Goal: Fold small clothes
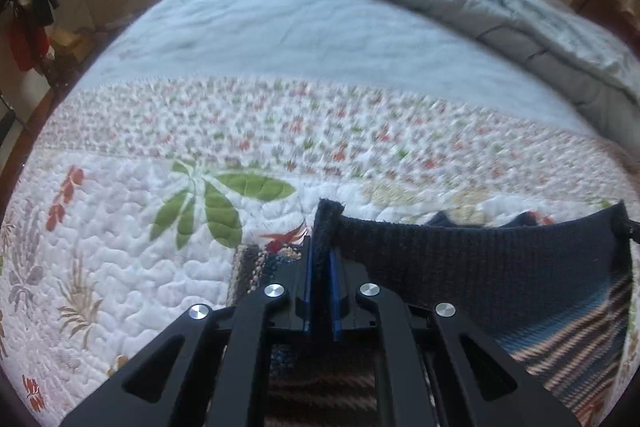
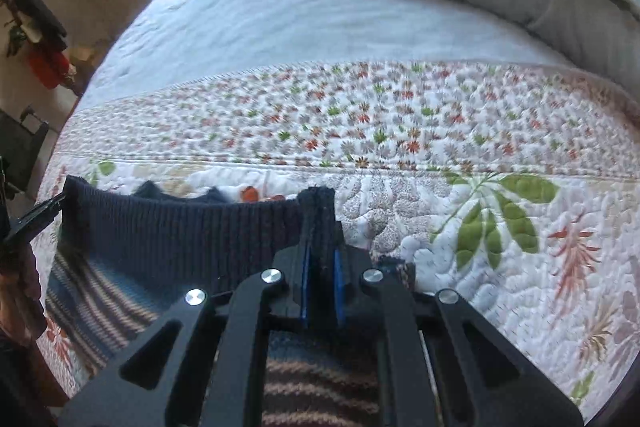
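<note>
- Under both claws lies a bed with a white floral quilt; past it a pale blue sheet, and at the far side a bunched grey-blue duvet.
- Beyond the bed I see a beige wall and a bright window at the top of both views; something red hangs at the far left, too blurred to name.
- My left claw is clamped on one end of the sweater, its blue pads squeezing the dark ribbed hem, which pokes up past the tips.
- From that claw the hem stretches off to the right, taut, with striped knit in blue, tan and brown hanging below it and under the claw.
- My right claw is clamped on the other end of the same hem, the fold of rib sticking up between its pads.
- From this claw the hem runs left to the tip of the left claw, seen at the left edge.
- Striped knit drapes below and beneath the right claw, over the quilt.
- Green leaf prints lie on the quilt to the outer side of each claw.
</note>
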A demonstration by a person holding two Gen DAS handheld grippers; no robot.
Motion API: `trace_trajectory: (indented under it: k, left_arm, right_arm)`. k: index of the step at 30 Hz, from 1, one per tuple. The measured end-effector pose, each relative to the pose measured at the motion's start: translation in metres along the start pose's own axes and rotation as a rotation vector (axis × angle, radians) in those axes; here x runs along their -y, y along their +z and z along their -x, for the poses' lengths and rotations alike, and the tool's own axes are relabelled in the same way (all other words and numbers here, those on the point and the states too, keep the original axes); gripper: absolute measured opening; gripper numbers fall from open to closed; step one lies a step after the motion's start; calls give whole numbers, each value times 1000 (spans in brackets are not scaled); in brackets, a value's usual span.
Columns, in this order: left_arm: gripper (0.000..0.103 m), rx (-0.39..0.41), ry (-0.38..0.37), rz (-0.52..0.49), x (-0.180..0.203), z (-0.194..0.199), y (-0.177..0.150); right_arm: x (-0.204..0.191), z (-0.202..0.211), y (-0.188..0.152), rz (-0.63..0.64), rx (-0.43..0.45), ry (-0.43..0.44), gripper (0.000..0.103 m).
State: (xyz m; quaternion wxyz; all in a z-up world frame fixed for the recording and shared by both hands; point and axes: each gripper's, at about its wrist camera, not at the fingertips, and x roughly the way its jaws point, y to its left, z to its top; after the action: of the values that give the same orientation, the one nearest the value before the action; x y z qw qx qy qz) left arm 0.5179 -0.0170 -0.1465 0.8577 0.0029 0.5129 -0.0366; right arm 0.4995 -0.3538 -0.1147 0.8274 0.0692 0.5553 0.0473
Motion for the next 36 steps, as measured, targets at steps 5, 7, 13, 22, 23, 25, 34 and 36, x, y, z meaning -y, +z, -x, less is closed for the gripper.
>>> trace_trajectory:
  k: [5,7,13,22,23,25,34,36]
  left_arm:
    - [10,-63,43,-3,0,-31,-4]
    - [13,-79,61,-9,0,-38,-5]
    - [20,-98,103,-34,6,-45,-2]
    - [47,-62,11,48,-53,35,-30]
    - [48,-66,3,48,-60,41,-37]
    - [50,-95,-28,73,-85,61,-71]
    - [53,-165,-101,149,-119,97,-172]
    - [58,-167,-88,113,-107,98,-178]
  right_arm:
    - [10,-33,-7,-37,-58,-14,9]
    - [11,-43,-11,-29,-81,-34,9]
    - [5,-52,-14,-11,-89,-88,14]
    - [17,21,-51,15,-44,-65,38]
    - [21,31,-63,15,-49,-52,44]
    - [31,49,-94,12,-82,-21,55]
    - [36,63,-193,-53,-230,104,70]
    - [31,61,-196,-54,-238,80,70]
